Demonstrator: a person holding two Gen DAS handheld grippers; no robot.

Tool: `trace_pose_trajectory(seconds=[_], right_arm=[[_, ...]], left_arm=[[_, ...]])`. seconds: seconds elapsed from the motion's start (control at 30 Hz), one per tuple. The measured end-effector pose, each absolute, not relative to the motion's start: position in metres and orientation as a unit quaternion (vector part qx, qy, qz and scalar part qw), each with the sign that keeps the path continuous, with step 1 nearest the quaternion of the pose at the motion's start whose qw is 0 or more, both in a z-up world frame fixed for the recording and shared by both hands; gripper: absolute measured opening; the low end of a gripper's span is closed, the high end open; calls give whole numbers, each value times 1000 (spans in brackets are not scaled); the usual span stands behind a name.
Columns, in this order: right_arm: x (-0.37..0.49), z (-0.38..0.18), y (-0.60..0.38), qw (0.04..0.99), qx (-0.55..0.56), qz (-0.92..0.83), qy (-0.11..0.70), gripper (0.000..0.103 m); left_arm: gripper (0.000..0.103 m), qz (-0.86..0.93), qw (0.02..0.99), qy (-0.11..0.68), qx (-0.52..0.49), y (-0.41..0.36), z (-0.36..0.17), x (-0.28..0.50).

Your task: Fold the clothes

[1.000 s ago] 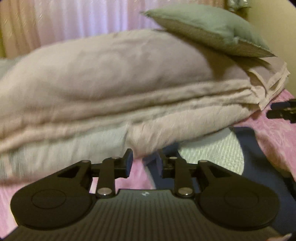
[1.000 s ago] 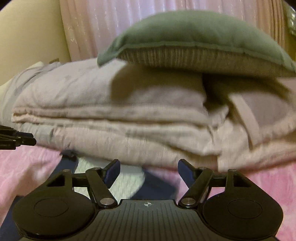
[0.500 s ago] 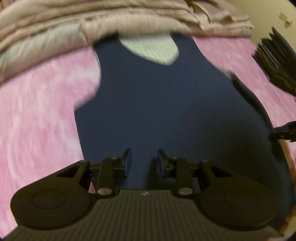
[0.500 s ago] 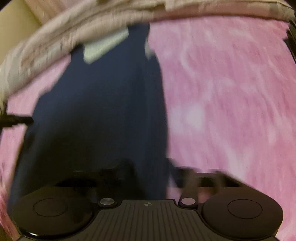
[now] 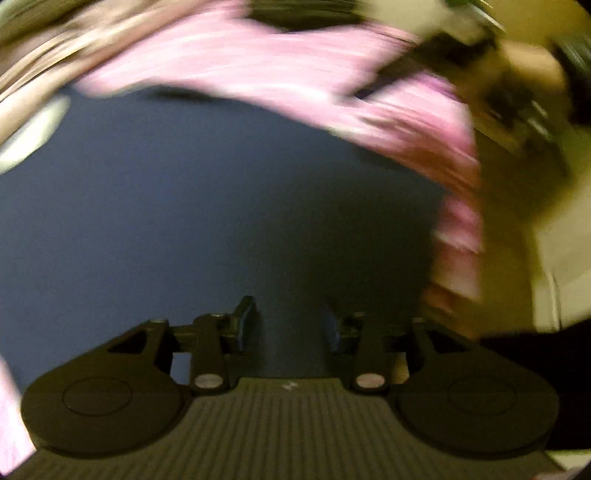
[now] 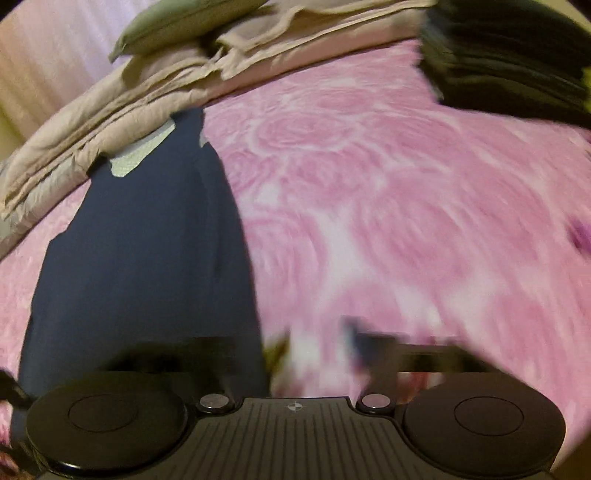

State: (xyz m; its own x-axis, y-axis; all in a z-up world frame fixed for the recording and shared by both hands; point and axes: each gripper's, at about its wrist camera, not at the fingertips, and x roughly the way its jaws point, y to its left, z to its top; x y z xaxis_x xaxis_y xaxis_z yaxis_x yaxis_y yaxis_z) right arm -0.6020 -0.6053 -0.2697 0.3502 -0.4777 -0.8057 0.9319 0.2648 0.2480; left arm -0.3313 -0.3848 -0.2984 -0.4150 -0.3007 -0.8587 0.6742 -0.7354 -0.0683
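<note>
A navy blue garment (image 5: 207, 206) with a white mesh neck lining lies flat on the pink bedspread (image 5: 258, 62). My left gripper (image 5: 288, 328) is open and empty, low over the garment near its lower part. In the right wrist view the same garment (image 6: 140, 251) lies lengthwise at the left, its white lining (image 6: 142, 153) at the far end. My right gripper (image 6: 306, 350) is open and empty, blurred by motion, over the garment's right edge and the bedspread (image 6: 406, 206).
A stack of folded beige bedding (image 6: 122, 110) with a green pillow (image 6: 184, 22) lies at the head of the bed. A dark folded pile (image 6: 509, 59) sits at the far right. The bed's edge (image 5: 458, 229) and the floor show in the left wrist view.
Both grippers pulled back from the bedding stack toward the garment's lower end and tilted down. The left view swung right, the bed edge now showing. Both stayed open.
</note>
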Motion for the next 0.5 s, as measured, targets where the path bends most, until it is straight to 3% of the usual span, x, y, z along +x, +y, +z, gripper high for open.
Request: trace_pose_trajectory(seconds=[0.13,0.3,0.4,0.43,0.5], right_arm=[[-609,-266,-528,721,386,-483,313,84],[-613,-268,-479,721,380,-476,330,85],[-610,-272,-468,737,346,-461,352,85],[-609,-277,-465,743,336,-455,358,85],[-608,-283,-460,755,318,-440,368,85]], left_arm=[[37,-833,235,131,483,-344,-307,-375],[36,-813,222,33,537,-319,-328,-401],[6,-815,212,35,538,-319,-334,-404],[0,-816,214,54,534,-323,-331,-403],[0,-820,222,106,517,-333,-324,-397]])
